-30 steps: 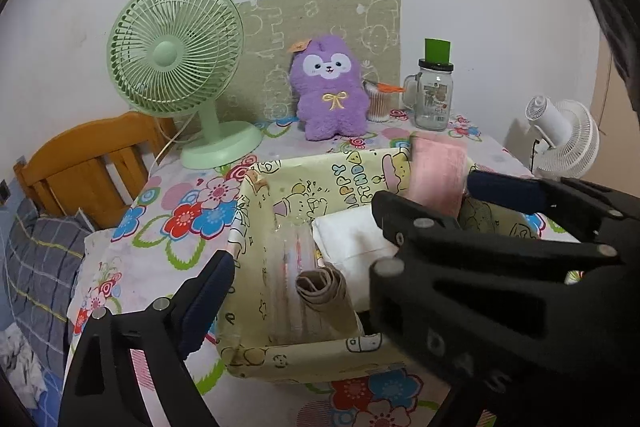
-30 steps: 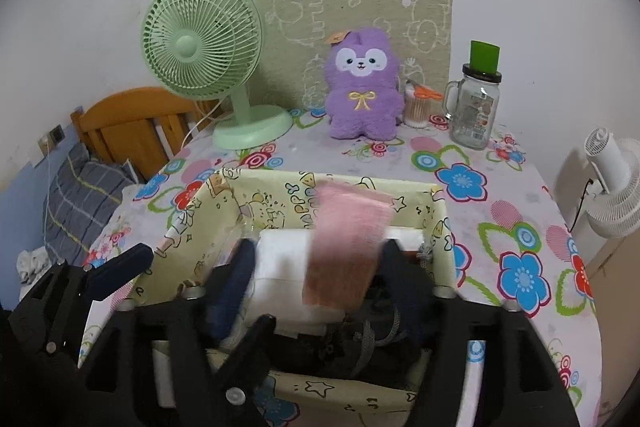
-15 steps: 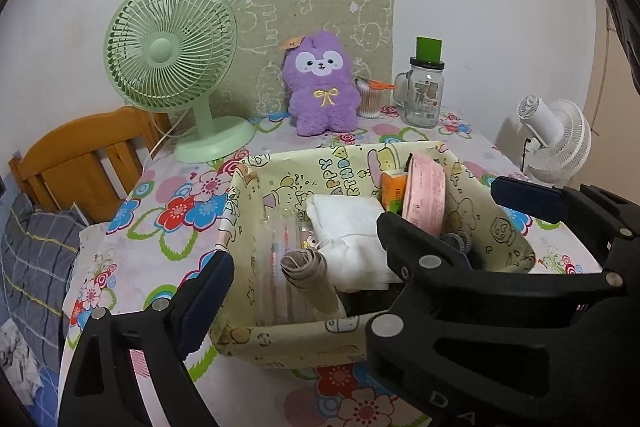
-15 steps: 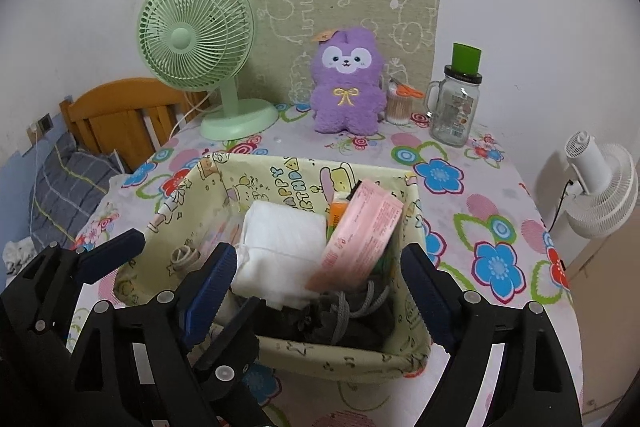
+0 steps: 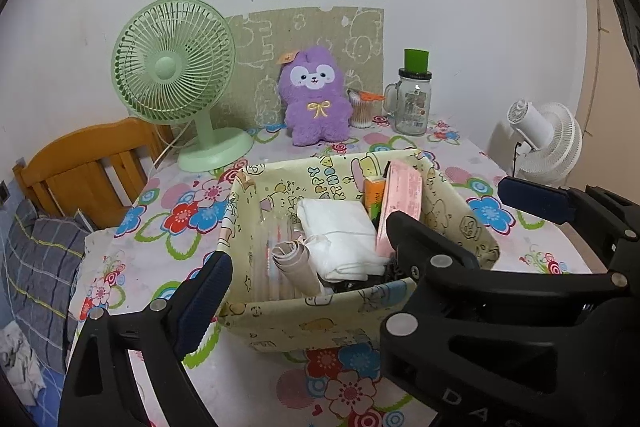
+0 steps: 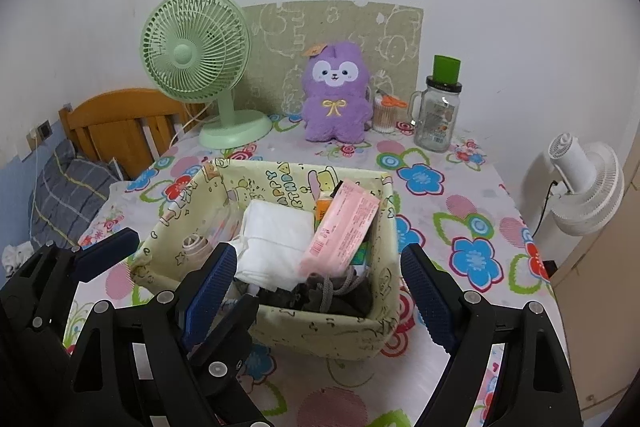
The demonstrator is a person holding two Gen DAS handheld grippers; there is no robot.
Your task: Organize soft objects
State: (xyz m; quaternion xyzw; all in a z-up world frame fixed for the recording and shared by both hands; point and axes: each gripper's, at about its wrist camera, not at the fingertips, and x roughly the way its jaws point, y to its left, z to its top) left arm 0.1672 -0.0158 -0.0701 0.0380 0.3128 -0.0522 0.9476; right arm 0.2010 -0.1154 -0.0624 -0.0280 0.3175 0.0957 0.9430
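Pink pack (image 6: pixel 344 229) in basket (image 6: pixel 192 203), seemingly leaning.

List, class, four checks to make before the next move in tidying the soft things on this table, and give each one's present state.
1. Pink pack released into the fabric basket: ok, it leans inside, free of the pads.
2. Right claw open and empty: ok.
3. Left claw empty: ok.
4. Purple plush toy put away: not ok, it stands by the wall, outside the basket.
5. Room left in the basket for the toy: cannot tell.
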